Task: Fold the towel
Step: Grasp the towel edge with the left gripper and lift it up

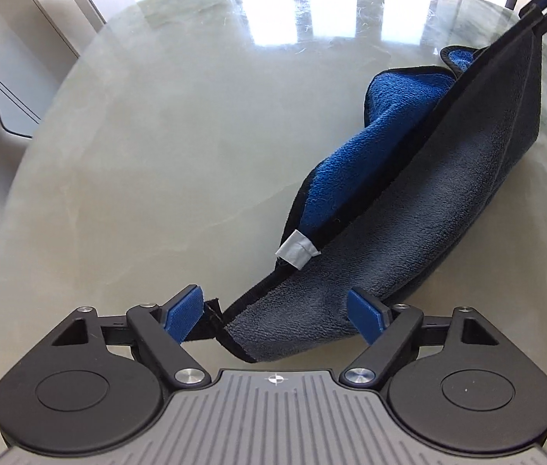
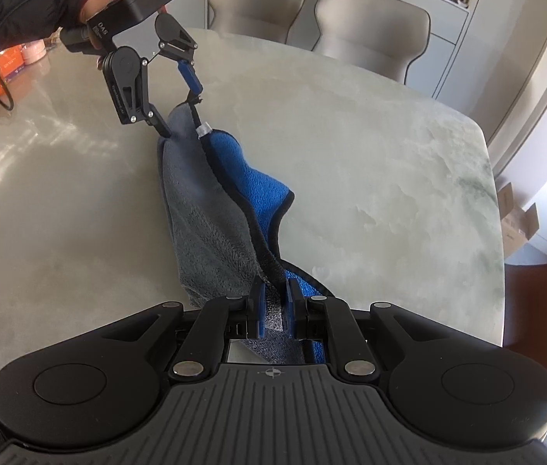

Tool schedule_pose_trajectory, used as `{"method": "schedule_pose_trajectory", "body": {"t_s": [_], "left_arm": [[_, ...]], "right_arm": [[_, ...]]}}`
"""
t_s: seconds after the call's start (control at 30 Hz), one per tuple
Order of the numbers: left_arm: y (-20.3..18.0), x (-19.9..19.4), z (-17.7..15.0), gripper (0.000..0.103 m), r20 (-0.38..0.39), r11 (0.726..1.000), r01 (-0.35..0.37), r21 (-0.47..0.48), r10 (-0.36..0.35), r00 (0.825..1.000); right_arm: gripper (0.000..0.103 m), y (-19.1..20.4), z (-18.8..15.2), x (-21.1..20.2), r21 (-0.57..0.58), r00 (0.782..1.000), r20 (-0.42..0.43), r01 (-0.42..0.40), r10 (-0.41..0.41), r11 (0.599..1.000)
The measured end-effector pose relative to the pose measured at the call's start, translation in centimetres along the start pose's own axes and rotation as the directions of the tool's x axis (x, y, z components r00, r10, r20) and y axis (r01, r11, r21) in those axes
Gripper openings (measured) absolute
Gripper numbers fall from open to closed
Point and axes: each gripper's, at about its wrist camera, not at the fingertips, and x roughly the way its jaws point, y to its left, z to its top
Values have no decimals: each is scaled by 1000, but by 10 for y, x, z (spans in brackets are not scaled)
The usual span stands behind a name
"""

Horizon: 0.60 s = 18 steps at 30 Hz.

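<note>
A towel [image 1: 448, 178], grey on one side and blue on the other with black trim and a white tag [image 1: 296, 250], hangs stretched between both grippers over the pale marble table [image 1: 165, 147]. My left gripper [image 1: 277, 316] is open; a towel corner lies between its blue pads [image 1: 366, 316], its trim touching the left pad. In the right wrist view the left gripper [image 2: 180, 100] is open over the towel's [image 2: 211, 209] far corner. My right gripper [image 2: 275, 304] is shut on the towel's near corner, and shows far right in the left view [image 1: 544, 4].
Two beige chairs [image 2: 370, 27] stand at the far table edge. Small jars and boxes [image 2: 14, 62] sit at the table's far left. A brown chair [image 2: 544, 294] and a cardboard box [image 2: 517, 224] are at the right.
</note>
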Motion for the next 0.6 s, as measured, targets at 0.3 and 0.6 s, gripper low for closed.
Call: {"method": "schedule_pose_trajectory", "body": {"t_s": [0.3, 0.6], "left_arm": [[13, 25, 7, 74, -113, 988, 151, -31, -154, 982], [21, 7, -9, 18, -83, 967, 231, -108, -240, 967]], "right_arm": [[11, -6, 1, 4, 22, 1000, -19, 10, -9, 1000], [11, -11, 7, 1, 32, 1000, 3, 29, -29, 999]]}}
